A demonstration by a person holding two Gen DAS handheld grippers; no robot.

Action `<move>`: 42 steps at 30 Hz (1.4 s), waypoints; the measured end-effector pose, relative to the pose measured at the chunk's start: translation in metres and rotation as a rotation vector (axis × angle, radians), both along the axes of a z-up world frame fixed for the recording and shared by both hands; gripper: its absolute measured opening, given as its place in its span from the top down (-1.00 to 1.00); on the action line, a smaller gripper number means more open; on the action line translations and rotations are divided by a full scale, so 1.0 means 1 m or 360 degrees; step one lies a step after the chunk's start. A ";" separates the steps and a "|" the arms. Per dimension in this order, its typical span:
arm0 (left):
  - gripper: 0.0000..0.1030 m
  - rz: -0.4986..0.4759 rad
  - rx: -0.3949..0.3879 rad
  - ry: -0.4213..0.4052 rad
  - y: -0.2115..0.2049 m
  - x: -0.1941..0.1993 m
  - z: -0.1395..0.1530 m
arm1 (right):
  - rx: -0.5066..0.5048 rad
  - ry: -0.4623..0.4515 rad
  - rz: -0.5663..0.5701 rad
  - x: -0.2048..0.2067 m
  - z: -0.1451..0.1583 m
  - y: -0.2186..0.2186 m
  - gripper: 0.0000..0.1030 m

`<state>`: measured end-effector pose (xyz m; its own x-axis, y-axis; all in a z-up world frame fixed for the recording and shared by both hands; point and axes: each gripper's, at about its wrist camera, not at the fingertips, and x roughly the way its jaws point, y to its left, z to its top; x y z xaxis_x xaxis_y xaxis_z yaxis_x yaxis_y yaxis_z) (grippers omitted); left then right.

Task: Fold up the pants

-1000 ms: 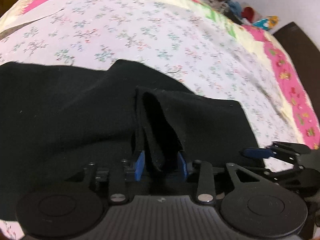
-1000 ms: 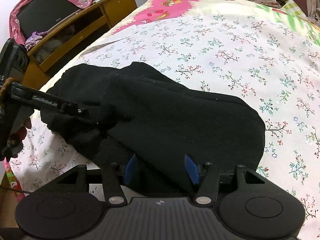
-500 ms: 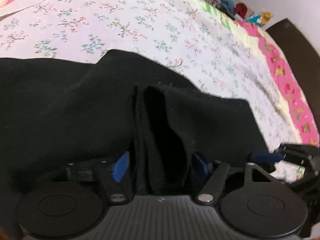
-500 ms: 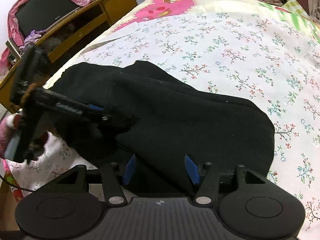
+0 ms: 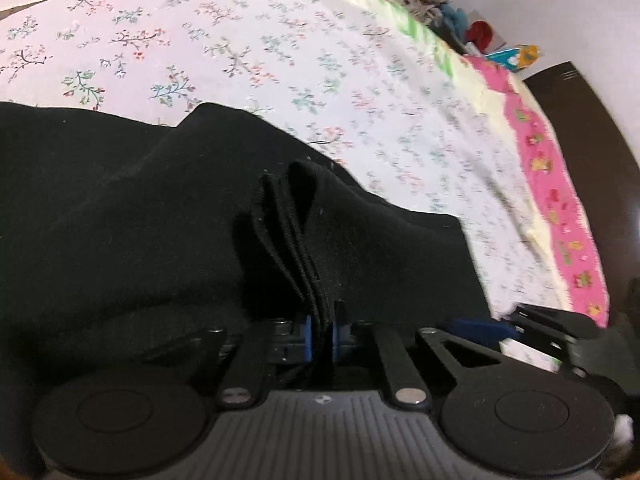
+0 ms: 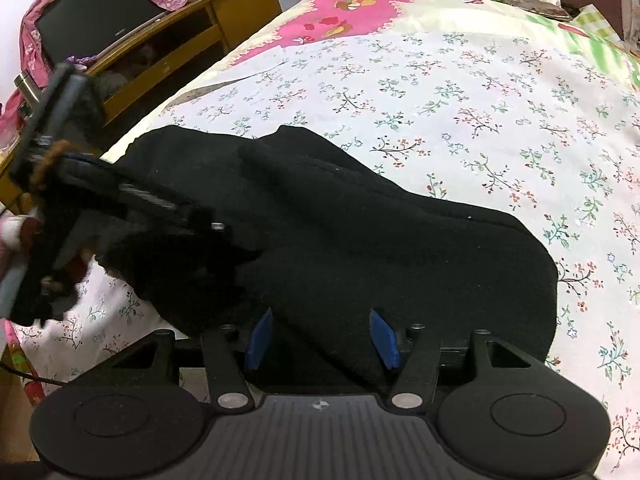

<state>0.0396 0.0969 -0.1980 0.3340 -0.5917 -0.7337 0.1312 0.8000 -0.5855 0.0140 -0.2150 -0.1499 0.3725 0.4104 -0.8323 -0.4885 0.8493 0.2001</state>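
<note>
Left wrist view shows no legible writing; a small emblem on the gripper body is too small to read. The left gripper (image 5: 320, 338) has just closed its jaws, and its blue pads (image 5: 307, 336) now pinch a bunched, many-layered edge of the black pants (image 5: 140, 216), which lie on the bed (image 5: 280, 52) near its front edge. In the right wrist view the right gripper (image 6: 322, 338) stands partly open, black fabric lying between its blue pads (image 6: 384, 338); whether they press on it I cannot tell.
</note>
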 end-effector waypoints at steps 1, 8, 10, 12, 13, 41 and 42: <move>0.65 0.0005 -0.0025 -0.0004 0.002 -0.005 0.005 | 0.0001 -0.0003 -0.0008 0.000 0.001 -0.001 0.20; 0.70 0.0174 -0.0010 0.0107 0.038 -0.019 0.003 | 0.0074 -0.0048 -0.0034 0.001 0.016 -0.002 0.20; 0.79 0.0232 0.0027 0.0138 0.046 -0.020 -0.008 | 0.0088 -0.0051 -0.0047 0.002 0.016 -0.003 0.20; 0.79 0.0201 0.0170 0.0108 0.038 -0.018 -0.012 | 0.0101 -0.0032 -0.0075 0.005 0.014 -0.005 0.20; 0.79 0.0189 0.0223 0.0085 0.035 -0.017 -0.011 | 0.0079 -0.0046 -0.0085 0.007 0.013 -0.006 0.20; 0.65 -0.0176 0.0241 0.0028 -0.060 0.009 -0.032 | 0.0163 0.0015 -0.0364 0.035 -0.007 -0.065 0.16; 0.65 -0.0197 0.0273 0.0010 -0.064 0.007 -0.031 | 0.0150 -0.0044 -0.0389 0.044 -0.001 -0.075 0.12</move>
